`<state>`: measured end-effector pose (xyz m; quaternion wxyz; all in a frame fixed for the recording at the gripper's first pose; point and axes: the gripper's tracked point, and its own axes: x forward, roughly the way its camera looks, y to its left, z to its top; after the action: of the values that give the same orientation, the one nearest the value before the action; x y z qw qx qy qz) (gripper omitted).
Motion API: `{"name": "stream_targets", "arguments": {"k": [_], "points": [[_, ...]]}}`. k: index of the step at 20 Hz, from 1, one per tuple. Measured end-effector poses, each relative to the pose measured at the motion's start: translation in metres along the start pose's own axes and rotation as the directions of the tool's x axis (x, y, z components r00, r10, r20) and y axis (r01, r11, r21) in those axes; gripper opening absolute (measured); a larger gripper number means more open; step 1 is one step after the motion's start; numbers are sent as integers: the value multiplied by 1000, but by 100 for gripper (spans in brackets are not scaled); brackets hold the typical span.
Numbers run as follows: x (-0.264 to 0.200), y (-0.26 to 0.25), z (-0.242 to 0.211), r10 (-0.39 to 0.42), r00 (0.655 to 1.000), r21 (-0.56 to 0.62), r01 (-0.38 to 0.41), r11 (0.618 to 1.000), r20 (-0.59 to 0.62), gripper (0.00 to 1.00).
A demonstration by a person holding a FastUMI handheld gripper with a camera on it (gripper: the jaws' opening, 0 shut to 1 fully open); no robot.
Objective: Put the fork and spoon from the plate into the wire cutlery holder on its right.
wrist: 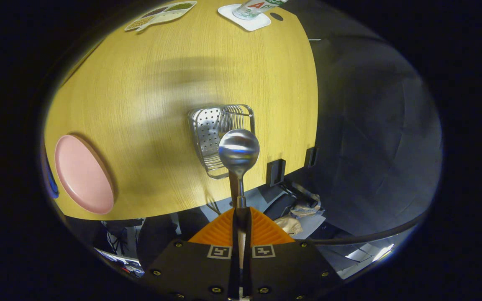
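Spoon (239, 151) gripper-clamped (241, 217), bowl foremost

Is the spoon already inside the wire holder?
Not yet. The gripper is shut on the spoon, holding its bowl above the wire cutlery holder, which stands on the table.

1. Even overhead light; wooden table (161, 104) bright, surroundings past its edge dim.
2. Broad soft shadow band across the table, 12 o'clock of the wire holder (221, 138).
3. Spoon (238, 151) bowl shows glare, slightly soft.
4. Gripper (241, 225) fingers closed on the spoon handle, sharp.
5. Strong fisheye bending; pink plate (83, 173) at 9 o'clock warped.
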<state>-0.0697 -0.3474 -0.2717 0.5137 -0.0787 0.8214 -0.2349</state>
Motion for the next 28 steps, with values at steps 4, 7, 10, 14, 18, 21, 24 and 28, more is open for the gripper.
{"name": "stream_targets", "arguments": {"k": [4, 7, 10, 14, 18, 21, 24, 28], "points": [[1, 6, 13, 53, 998, -24, -54, 998, -12, 4], [2, 7, 23, 77, 997, -22, -76, 997, 24, 10], [2, -2, 25, 47, 998, -34, -46, 998, 34, 17], [-5, 2, 32, 91, 990, 19, -94, 995, 103, 41], [-10, 4, 27, 94, 988, 41, -100, 994, 123, 60], [-14, 6, 26, 95, 986, 45, -102, 994, 137, 60], [-22, 9, 39, 104, 963, 73, -126, 989, 247, 60], [-47, 3, 58, 73, 879, 141, -157, 978, 470, 61]]}}
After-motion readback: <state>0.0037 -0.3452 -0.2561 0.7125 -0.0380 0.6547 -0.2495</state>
